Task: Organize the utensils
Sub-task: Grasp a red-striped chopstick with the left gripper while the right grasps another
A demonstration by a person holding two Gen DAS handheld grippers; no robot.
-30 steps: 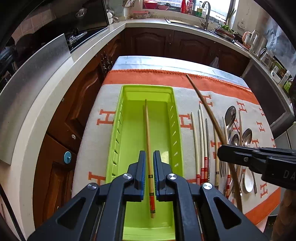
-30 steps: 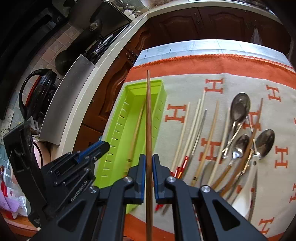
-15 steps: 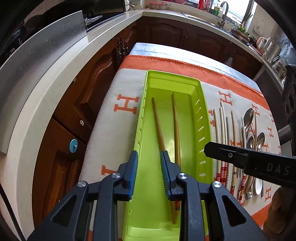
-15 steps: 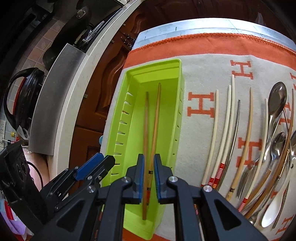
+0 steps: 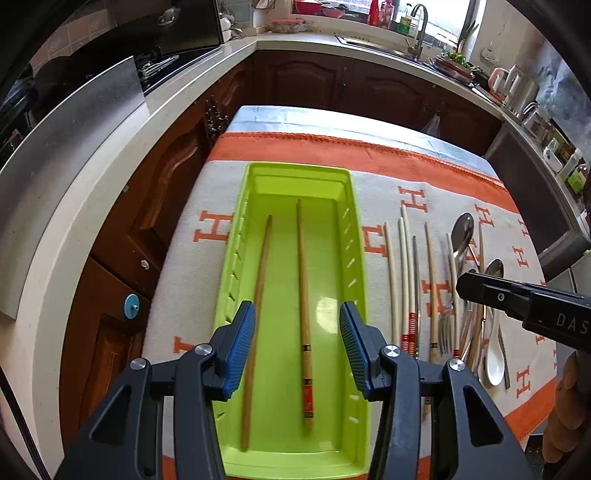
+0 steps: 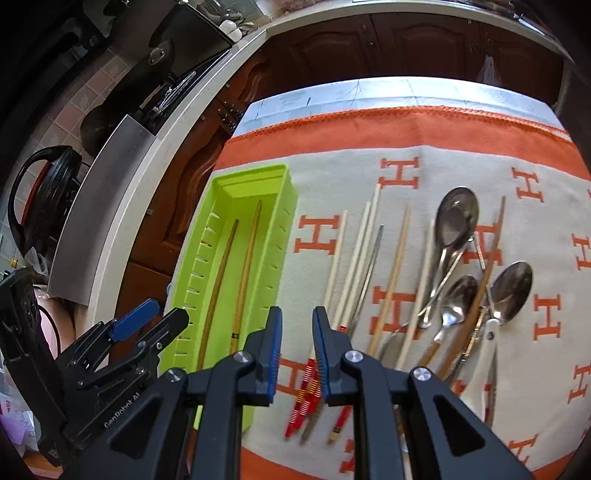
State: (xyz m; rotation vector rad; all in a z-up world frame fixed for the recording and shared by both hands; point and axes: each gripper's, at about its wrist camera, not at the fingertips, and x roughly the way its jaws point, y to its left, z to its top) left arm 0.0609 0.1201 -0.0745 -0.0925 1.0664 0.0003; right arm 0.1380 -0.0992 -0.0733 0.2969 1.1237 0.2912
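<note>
A lime-green tray lies on the orange-and-grey cloth and holds two brown wooden chopsticks lying lengthwise. My left gripper is open wide and empty above the tray's near end. My right gripper is open and empty, hovering just right of the tray over the red-banded ends of pale chopsticks. It shows at the right edge of the left wrist view. Several loose chopsticks, metal spoons, forks and a white spoon lie right of the tray.
The cloth-covered table stands close to dark wooden cabinets and a pale countertop on the left. A stove and steel panel sit beyond. A sink is at the far counter.
Both grippers let go of their chopsticks, which now lie side by side in the tray. The left jaws opened wide. The right gripper opened and moved right, off the tray, over the loose chopsticks.
</note>
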